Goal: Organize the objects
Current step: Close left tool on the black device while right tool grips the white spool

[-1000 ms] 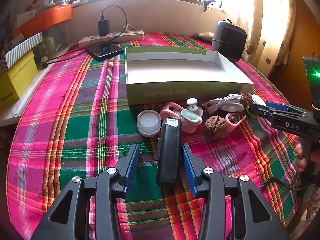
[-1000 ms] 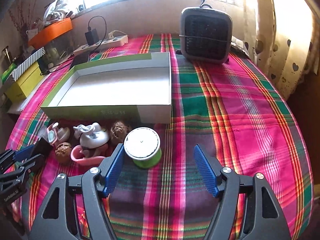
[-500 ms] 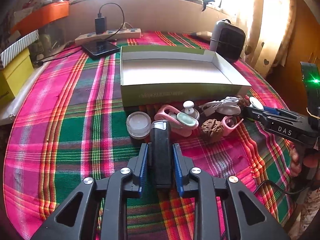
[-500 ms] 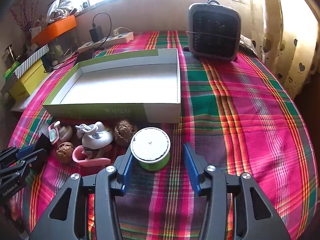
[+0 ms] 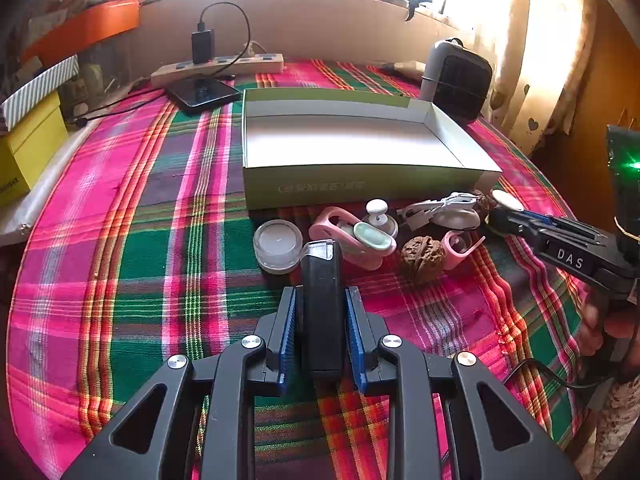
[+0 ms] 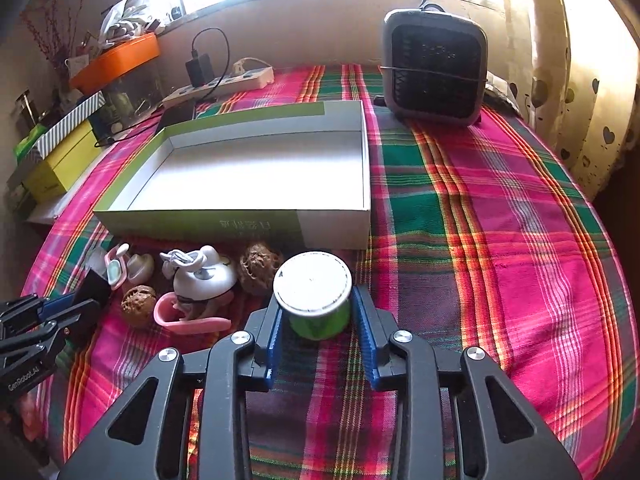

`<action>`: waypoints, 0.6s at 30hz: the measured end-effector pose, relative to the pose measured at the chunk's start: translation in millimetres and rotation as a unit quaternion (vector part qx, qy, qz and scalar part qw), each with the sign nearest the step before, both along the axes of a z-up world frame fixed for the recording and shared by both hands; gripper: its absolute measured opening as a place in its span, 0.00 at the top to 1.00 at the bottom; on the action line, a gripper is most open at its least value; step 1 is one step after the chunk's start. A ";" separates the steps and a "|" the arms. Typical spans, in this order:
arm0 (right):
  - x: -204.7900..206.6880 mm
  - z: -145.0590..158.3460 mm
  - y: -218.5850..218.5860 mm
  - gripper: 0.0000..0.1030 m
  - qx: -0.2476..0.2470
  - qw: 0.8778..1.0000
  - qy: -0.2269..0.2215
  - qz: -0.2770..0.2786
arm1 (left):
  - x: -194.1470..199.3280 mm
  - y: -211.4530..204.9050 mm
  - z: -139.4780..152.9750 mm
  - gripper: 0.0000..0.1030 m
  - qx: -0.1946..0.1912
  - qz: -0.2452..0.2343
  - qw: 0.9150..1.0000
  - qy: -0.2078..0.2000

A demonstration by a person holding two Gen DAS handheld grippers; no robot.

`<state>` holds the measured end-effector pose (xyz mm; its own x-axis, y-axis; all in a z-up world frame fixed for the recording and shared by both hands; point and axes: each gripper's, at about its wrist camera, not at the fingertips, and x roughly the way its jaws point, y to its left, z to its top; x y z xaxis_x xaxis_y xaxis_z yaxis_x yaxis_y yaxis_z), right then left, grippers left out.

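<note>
My left gripper point(image 5: 321, 304) is shut on a black rectangular device point(image 5: 322, 300) with a clear tip, lying on the plaid cloth. My right gripper point(image 6: 316, 312) is shut on a green jar with a white lid point(image 6: 314, 294). An empty open green-and-white box point(image 5: 352, 148) stands just behind the objects; it also shows in the right wrist view point(image 6: 256, 172). Between the grippers lie a clear round jar point(image 5: 278, 245), pink clips point(image 5: 348, 236), walnuts point(image 5: 422, 254) and a white coiled cable on a white gadget point(image 6: 202, 270).
A grey fan heater point(image 6: 436, 66) stands at the back right. A power strip with a charger point(image 5: 218, 66) and a phone point(image 5: 202, 92) lie at the back left. Yellow and striped boxes point(image 5: 28, 128) stand at the left edge.
Both grippers have closed: the left one onto the black device, the right one onto the green jar. Both were open a second ago.
</note>
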<state>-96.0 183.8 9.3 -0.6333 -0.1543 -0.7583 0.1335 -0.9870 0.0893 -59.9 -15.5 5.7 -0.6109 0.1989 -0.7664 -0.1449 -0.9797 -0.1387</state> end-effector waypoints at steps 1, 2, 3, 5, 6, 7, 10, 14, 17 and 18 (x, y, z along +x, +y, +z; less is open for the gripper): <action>0.9 1.4 -0.3 0.83 -0.003 1.000 0.002 0.002 | -0.1 -0.8 -0.1 0.79 0.001 0.000 1.000 0.001; 1.2 1.7 -0.5 0.83 -0.002 1.000 0.002 0.003 | 0.4 -0.4 -0.3 0.79 0.002 0.001 1.000 0.001; 0.8 1.0 -2.1 0.83 0.004 1.000 -0.001 0.005 | 0.9 -0.1 -0.8 0.79 0.001 0.001 1.000 0.000; 1.2 1.1 -3.3 0.83 0.010 1.000 0.000 0.006 | 1.9 -1.9 -0.8 0.79 0.003 0.002 1.000 -0.002; 1.3 1.2 -3.1 0.83 0.010 1.000 0.000 0.006 | 2.3 -2.1 -0.8 0.79 0.004 0.003 1.000 -0.002; 1.3 1.0 -2.8 0.82 0.008 1.000 0.001 0.006 | 2.2 -2.2 -0.7 0.79 0.004 0.003 1.000 -0.003; 0.6 0.3 0.9 0.81 0.000 1.000 0.002 0.000 | 4.0 -3.4 -0.1 0.79 0.006 0.005 1.000 -0.005; 3.8 -0.9 0.6 0.73 0.003 1.000 -0.001 0.001 | 4.9 -4.2 0.9 0.79 0.007 0.005 1.000 -0.005; 6.7 0.6 0.5 0.66 -0.006 1.000 0.003 0.008 | 5.9 -4.7 1.9 0.79 0.008 0.005 1.000 -0.005; 8.2 2.5 0.7 0.62 -0.010 1.000 0.010 0.012 | 6.7 -4.5 2.3 0.79 0.008 0.005 1.000 -0.005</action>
